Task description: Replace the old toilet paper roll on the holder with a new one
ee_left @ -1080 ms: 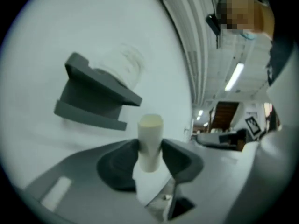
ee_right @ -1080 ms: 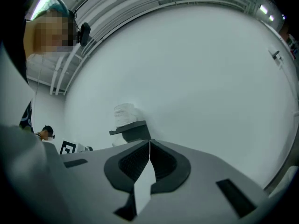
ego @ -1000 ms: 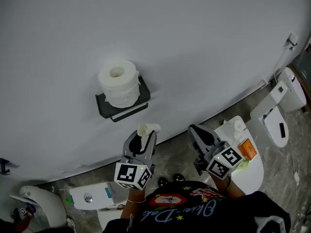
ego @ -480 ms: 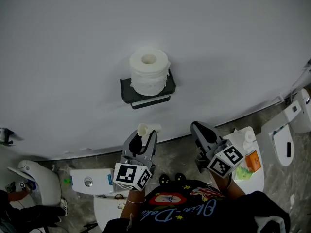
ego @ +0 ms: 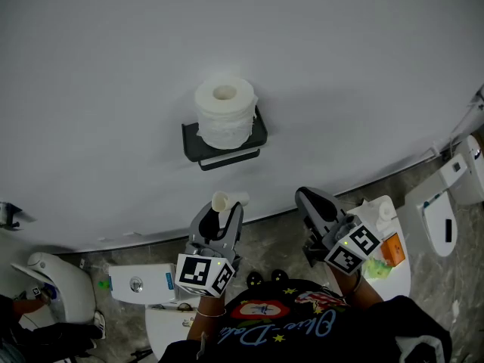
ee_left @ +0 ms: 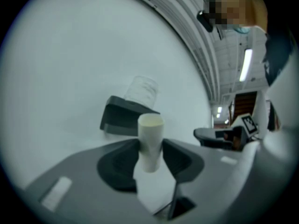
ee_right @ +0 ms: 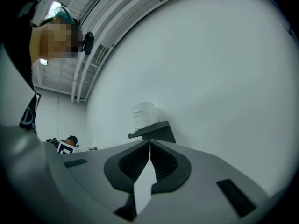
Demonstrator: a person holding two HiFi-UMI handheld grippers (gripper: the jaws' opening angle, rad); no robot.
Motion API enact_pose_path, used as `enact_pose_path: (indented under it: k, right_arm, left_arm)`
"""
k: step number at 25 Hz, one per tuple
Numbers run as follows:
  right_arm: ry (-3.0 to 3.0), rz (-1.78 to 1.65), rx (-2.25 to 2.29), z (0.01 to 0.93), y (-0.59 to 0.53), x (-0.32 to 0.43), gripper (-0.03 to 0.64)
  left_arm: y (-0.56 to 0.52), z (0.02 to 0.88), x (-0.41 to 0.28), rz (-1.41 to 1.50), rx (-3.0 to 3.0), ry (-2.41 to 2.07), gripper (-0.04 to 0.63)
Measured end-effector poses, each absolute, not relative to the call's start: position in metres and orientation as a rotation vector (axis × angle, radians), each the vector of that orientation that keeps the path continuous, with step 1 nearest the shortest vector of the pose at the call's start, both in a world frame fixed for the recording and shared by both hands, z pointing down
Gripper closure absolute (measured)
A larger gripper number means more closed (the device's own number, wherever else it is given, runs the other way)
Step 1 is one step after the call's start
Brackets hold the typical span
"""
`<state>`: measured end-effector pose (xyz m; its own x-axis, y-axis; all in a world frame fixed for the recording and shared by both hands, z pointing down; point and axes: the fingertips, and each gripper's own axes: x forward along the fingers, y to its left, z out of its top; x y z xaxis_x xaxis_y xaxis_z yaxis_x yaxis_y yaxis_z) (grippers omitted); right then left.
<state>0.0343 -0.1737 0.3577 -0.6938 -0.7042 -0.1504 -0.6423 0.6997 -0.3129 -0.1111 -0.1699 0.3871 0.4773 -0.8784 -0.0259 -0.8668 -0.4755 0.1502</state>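
The left gripper (ego: 221, 219) is clamped on a bare cardboard tube (ee_left: 150, 141), which is off the holder and near the wall. The right gripper (ee_right: 149, 146) is closed and empty. A full roll (ego: 224, 110) stands on end atop the black wall holder (ego: 193, 146). The swap looks mostly done, though it isn't clear whether the roll is properly seated. The tube remains to be discarded.

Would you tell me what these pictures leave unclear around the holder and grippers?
- Head view: the toilet paper roll covers the top of the holder; any spindle is unseen.
- Left gripper view: the roll is blurred.
- Head view: the left gripper hides the lower end of the cardboard tube.
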Motion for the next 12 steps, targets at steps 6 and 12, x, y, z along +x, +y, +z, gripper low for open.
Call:
enact_pose_path:
  k: [6, 12]
  right_arm:
    - [2.770, 0.002, -0.853, 0.300, -0.176, 0.014, 0.601]
    - [2.965, 0.531, -0.574, 0.208, -0.185, -0.015, 0.449]
  left_arm:
    - [-0.168, 0.387, -0.111, -0.125, 2.609, -1.543, 0.439]
    - [-0.164, 0.385, -0.112, -0.141, 2.605, -1.542, 0.439]
